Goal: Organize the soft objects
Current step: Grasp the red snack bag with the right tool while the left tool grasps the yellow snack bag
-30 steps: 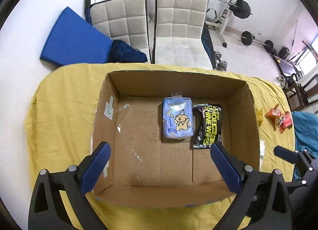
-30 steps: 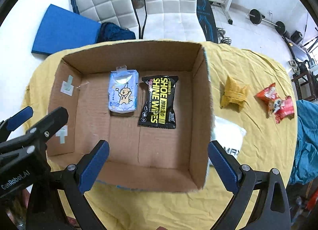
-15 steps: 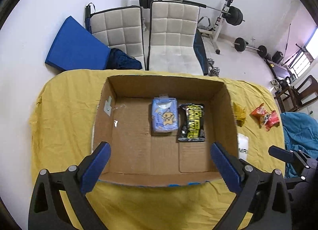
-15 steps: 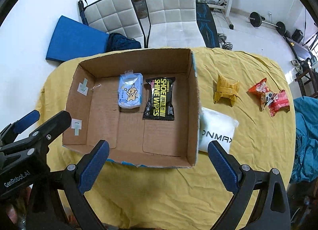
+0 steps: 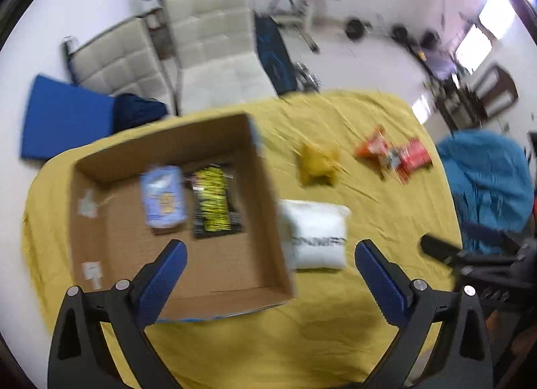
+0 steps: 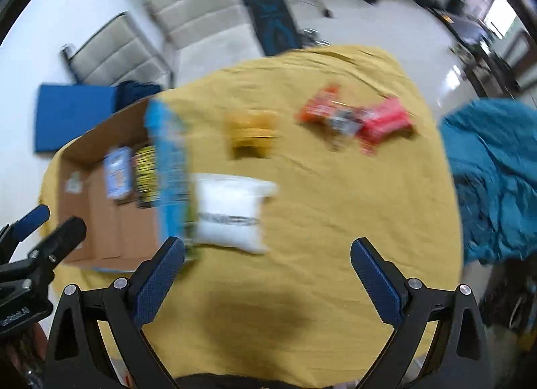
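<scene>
An open cardboard box (image 5: 265, 221) (image 6: 100, 241) stands on the yellow-covered table and holds a light blue pack (image 5: 162, 196) (image 6: 115, 172) and a black-and-yellow wipes pack (image 5: 213, 201) (image 6: 146, 174). A white soft pack (image 5: 315, 236) (image 6: 231, 212) lies just right of the box. A yellow pack (image 5: 317, 165) (image 6: 253, 135) and red snack bags (image 5: 394, 155) (image 6: 359, 118) lie farther right. My left gripper (image 5: 270, 274) is open and empty above the box's near right corner. My right gripper (image 6: 266, 274) is open and empty above bare cloth near the white pack. Both views are blurred.
Two white padded chairs (image 5: 208, 53) and a blue mat (image 5: 63, 117) stand behind the table. A teal cloth (image 5: 486, 184) (image 6: 496, 180) lies at the right edge. Gym weights (image 5: 355, 24) sit on the floor beyond.
Both grippers have swung to the right, away from over the box. The white, yellow and red packs now sit nearer the middle of both views. Both grippers stay open.
</scene>
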Demonstrator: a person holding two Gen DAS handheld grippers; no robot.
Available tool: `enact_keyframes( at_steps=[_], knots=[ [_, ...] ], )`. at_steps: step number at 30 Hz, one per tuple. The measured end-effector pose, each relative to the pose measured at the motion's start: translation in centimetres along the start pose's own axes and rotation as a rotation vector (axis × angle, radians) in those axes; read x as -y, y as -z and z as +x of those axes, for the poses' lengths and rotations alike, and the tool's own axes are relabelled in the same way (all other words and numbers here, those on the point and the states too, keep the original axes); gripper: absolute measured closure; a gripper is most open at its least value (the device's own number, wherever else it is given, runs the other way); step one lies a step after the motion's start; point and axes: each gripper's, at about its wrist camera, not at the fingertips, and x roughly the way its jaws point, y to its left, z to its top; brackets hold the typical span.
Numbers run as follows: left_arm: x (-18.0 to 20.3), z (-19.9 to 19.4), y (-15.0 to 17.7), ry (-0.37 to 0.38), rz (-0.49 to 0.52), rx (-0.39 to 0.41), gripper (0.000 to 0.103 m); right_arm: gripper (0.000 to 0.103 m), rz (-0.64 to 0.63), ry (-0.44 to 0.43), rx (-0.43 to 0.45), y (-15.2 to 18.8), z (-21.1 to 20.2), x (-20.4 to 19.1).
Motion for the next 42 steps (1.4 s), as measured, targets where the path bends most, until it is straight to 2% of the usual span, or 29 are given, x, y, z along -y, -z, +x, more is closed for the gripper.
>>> enact_keyframes(
  at_steps=[3,6,11,18,21,25,29,30,31,35,37,40,42],
  knots=[
    [3.9,3.2,-1.0,-0.012,0.057,-0.071,0.000,0.002,0.059,0.033,-0.011,-1.0,0.7,5.8],
    [7.4,6.7,-1.9,-0.030,0.107,-0.136,0.000,0.002,0.093,0.027,-0.028,-2.4,1.7,10.4],
    [10.1,11.6,-5.5,-0.043,0.086,-0.201,0.000,0.002,0.121,0.023,-0.036,-5.6,3.6,15.7],
    [9.0,17.1,-10.3,0.010,-0.081,-0.288,0.000,0.002,0.211,-0.023,-0.090,-12.4,9.4,21.1],
    [8.2,19.4,-11.4,0.023,-0.153,-0.326,0.000,0.002,0.323,-0.095,-0.167,-14.9,12.9,23.3],
    [7.5,21.5,-11.7,0.027,-0.204,-0.362,0.000,0.003,0.547,-0.192,-0.236,-17.1,17.1,25.4],
    [7.2,22.9,-11.3,0.026,-0.229,-0.394,0.000,0.016,0.663,-0.232,-0.284,-17.9,20.8,25.1],
    [7.2,23.1,-11.2,0.023,-0.229,-0.397,0.000,0.025,0.665,-0.223,-0.301,-18.0,21.6,24.8],
    [7.3,23.4,-11.1,0.016,-0.228,-0.399,0.000,0.033,0.648,-0.198,-0.334,-18.1,22.8,24.2],
    [7.2,23.9,-11.1,0.024,-0.223,-0.410,0.000,0.042,0.466,-0.120,-0.372,-18.6,23.6,22.3],
    [7.5,24.0,-11.4,0.017,-0.208,-0.405,0.000,0.045,0.310,-0.056,-0.400,-18.9,23.5,21.2],
    [7.7,24.1,-11.8,0.009,-0.183,-0.399,0.000,0.047,0.010,0.113,-0.436,-18.9,23.4,19.1],
    [8.0,24.2,-12.1,0.005,-0.171,-0.396,0.000,0.046,-0.110,0.189,-0.443,-18.6,23.4,18.1]
  ],
)
